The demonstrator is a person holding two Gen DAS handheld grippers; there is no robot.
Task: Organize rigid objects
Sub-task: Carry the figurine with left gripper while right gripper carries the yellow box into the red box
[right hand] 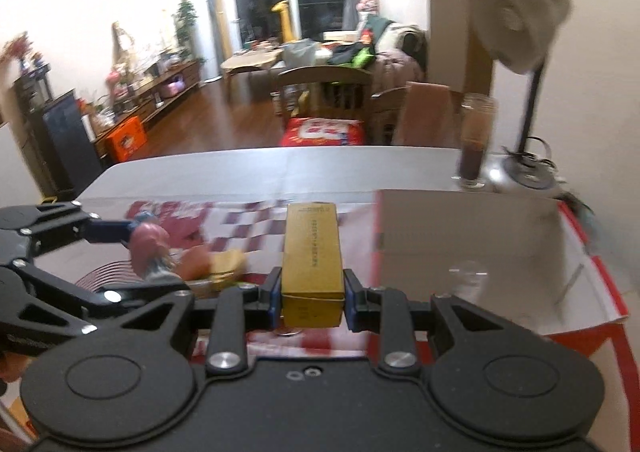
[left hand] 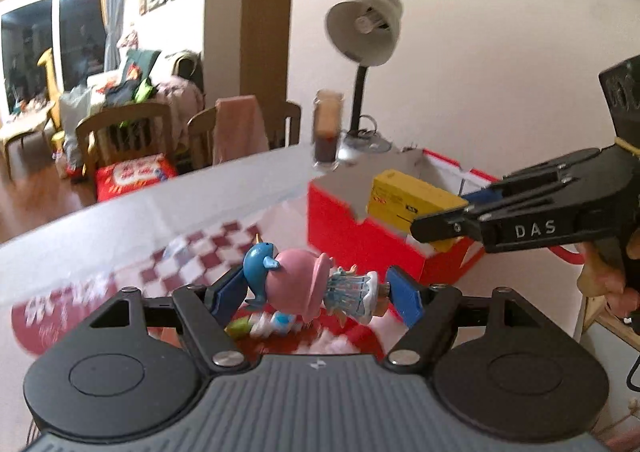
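A home — sofa (right hand: 400, 48), dining chairs (right hand: 324, 88), desk lamp (left hand: 364, 32).

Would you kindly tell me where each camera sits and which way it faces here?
Left wrist: sits behind the left tongs, looking along them at the pink figurine they grip; the right tongs and a hand show at right.
Right wrist: sits behind the right tongs, looking along the yellow box they clamp, toward the living room; the left tongs show at left.
Shared: red carton, lamp, glass, checked cloth.
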